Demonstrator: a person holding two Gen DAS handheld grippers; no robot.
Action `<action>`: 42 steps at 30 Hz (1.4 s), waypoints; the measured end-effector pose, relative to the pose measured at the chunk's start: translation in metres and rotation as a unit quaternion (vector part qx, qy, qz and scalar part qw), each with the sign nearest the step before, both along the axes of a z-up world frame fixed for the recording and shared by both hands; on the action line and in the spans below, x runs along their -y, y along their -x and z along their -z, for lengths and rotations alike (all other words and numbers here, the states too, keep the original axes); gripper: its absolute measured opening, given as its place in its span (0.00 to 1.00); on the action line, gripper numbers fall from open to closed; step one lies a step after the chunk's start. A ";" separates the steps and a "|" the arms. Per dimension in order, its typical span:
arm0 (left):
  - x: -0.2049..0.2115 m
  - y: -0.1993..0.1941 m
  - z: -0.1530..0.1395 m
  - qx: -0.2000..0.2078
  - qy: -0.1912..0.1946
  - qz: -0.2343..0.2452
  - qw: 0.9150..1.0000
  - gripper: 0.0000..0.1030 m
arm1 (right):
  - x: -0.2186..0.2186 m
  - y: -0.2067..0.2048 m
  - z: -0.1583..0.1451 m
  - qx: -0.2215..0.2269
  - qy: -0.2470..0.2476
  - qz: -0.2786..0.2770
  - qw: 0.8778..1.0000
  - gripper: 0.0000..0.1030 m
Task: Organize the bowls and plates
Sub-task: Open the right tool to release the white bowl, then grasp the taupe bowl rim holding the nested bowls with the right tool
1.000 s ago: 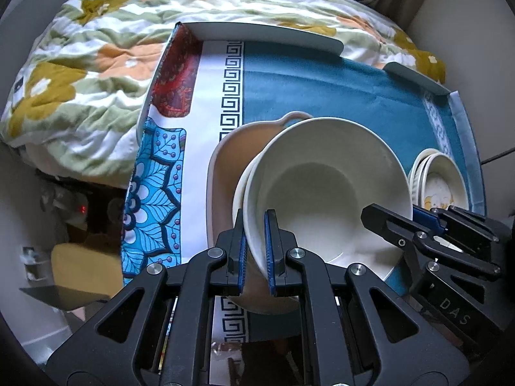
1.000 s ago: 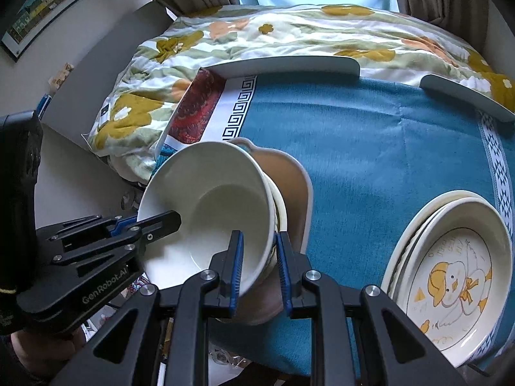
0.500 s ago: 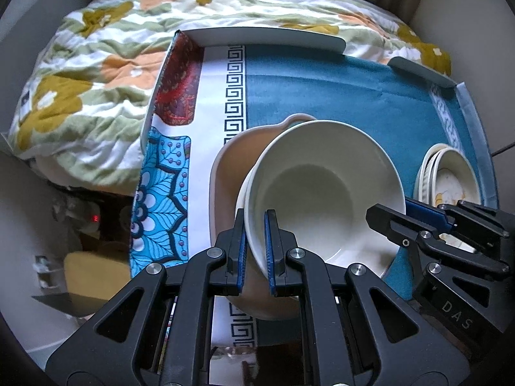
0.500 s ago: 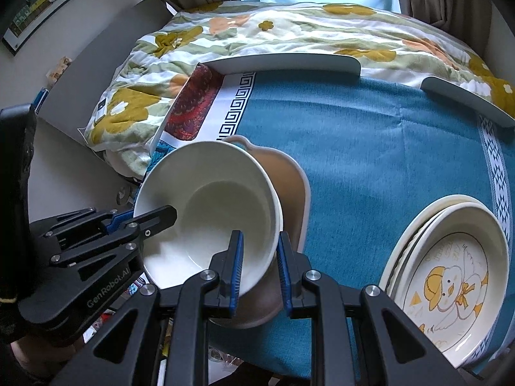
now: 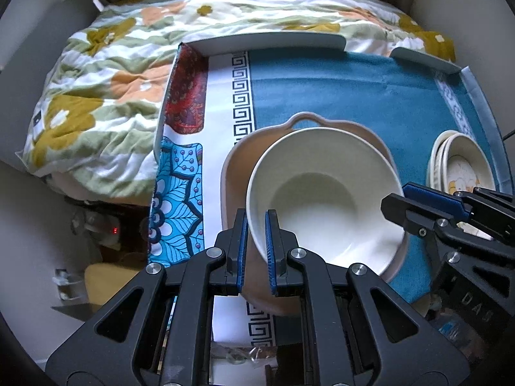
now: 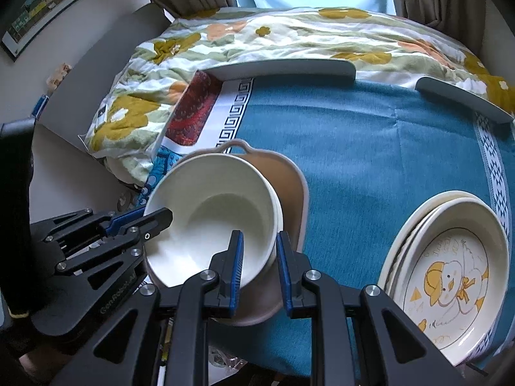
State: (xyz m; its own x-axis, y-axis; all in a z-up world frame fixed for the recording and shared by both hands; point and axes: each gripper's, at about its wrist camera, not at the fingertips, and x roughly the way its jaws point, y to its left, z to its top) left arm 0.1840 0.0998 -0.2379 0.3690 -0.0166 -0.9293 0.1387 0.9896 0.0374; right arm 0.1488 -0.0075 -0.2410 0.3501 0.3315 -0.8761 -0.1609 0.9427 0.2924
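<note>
A white bowl (image 5: 322, 199) (image 6: 219, 215) sits inside a beige dish with a loop handle (image 5: 238, 167) (image 6: 289, 180) on the teal cloth. A second white rim shows just under it on its right side in the right wrist view. My left gripper (image 5: 256, 225) (image 6: 154, 220) is shut on the bowl's left rim, one pad inside and one outside. On the opposite rim my right gripper (image 6: 259, 247) (image 5: 396, 202) is shut, with its pads astride the white rims. A stack of cream plates, the top one with a duck drawing (image 6: 450, 273) (image 5: 463, 167), lies to the right.
The teal tablecloth (image 6: 370, 148) has a patterned white, red and blue left end (image 5: 222, 103). Grey raised rails (image 6: 283, 67) line the far edge. Beyond lies a flowered quilt (image 5: 112, 96). The table's left edge drops to a dark floor area.
The left wrist view has tilted up and shows more of the quilt. The second white rim at the bowl's left side is no longer visible there. Both grips are unchanged.
</note>
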 end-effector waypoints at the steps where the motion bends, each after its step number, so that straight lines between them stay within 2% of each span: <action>1: -0.001 0.002 -0.005 0.005 0.005 0.000 1.000 0.08 | 0.002 0.002 -0.004 0.006 -0.004 0.003 1.000 0.19; 5: -0.009 0.015 -0.038 0.037 0.019 -0.006 0.999 0.08 | 0.015 0.018 -0.037 0.042 -0.016 0.007 0.999 0.19; 8: -0.018 0.035 -0.067 0.067 0.035 -0.024 0.997 0.19 | 0.026 0.030 -0.060 0.061 -0.019 0.002 0.998 0.19; 9: -0.021 0.040 -0.074 0.073 0.035 -0.030 0.996 0.42 | 0.030 0.034 -0.066 0.065 -0.021 -0.003 0.998 0.19; 10: -0.024 0.049 -0.082 0.082 0.029 -0.039 0.995 0.83 | 0.032 0.037 -0.071 0.067 -0.022 -0.007 0.997 0.21; 11: -0.026 0.055 -0.085 0.089 0.023 -0.044 0.995 0.98 | 0.035 0.040 -0.075 0.068 -0.021 -0.012 0.997 0.35; 12: -0.029 0.065 -0.090 0.105 0.019 -0.046 0.993 1.00 | 0.039 0.045 -0.077 0.067 -0.015 -0.017 0.997 0.61; 13: -0.031 0.071 -0.091 0.109 0.018 -0.041 0.993 1.00 | 0.041 0.047 -0.077 0.068 -0.014 -0.020 0.997 0.75; 14: -0.031 0.074 -0.088 0.102 0.011 -0.038 0.994 1.00 | 0.042 0.050 -0.076 0.067 -0.013 -0.023 0.997 0.95; 15: -0.031 0.075 -0.083 0.091 -0.002 -0.037 0.995 1.00 | 0.044 0.051 -0.073 0.063 -0.008 -0.026 0.998 0.97; 17: -0.034 0.074 -0.071 0.073 -0.015 -0.035 0.997 1.00 | 0.044 0.050 -0.063 0.047 0.016 -0.040 0.998 0.97; 19: -0.037 0.071 -0.059 0.048 -0.017 -0.027 0.998 1.00 | 0.041 0.045 -0.047 0.014 0.060 -0.055 0.997 0.97; 21: -0.042 0.061 -0.046 0.023 -0.021 -0.016 0.999 1.00 | 0.038 0.040 -0.036 0.003 0.095 -0.052 0.994 0.97; 26: -0.050 0.037 -0.020 -0.025 -0.018 -0.003 1.000 0.98 | 0.033 0.022 -0.005 -0.052 0.098 -0.058 0.992 0.97; 29: -0.051 0.026 -0.002 -0.052 -0.015 0.009 0.999 0.91 | 0.026 0.014 0.010 -0.076 0.110 -0.056 0.989 0.97; 31: -0.050 0.019 0.009 -0.069 -0.012 0.017 0.997 0.83 | 0.021 0.008 0.019 -0.092 0.117 -0.055 0.987 0.93; 33: -0.048 0.013 0.019 -0.082 -0.007 0.028 0.996 0.79 | 0.016 0.004 0.027 -0.106 0.119 -0.057 0.986 0.79; 35: -0.044 0.008 0.027 -0.092 -0.007 0.039 0.995 0.75 | 0.013 0.001 0.032 -0.113 0.118 -0.062 0.985 0.70; 36: -0.043 0.006 0.031 -0.097 -0.005 0.043 0.994 0.71 | 0.011 -0.001 0.034 -0.116 0.114 -0.064 0.985 0.63; 39: -0.040 0.001 0.042 -0.110 0.012 0.052 0.992 0.61 | 0.004 -0.005 0.041 -0.119 0.111 -0.077 0.984 0.51; 42: -0.036 -0.003 0.051 -0.115 0.027 0.058 0.991 0.45 | 0.000 -0.007 0.051 -0.117 0.099 -0.086 0.984 0.41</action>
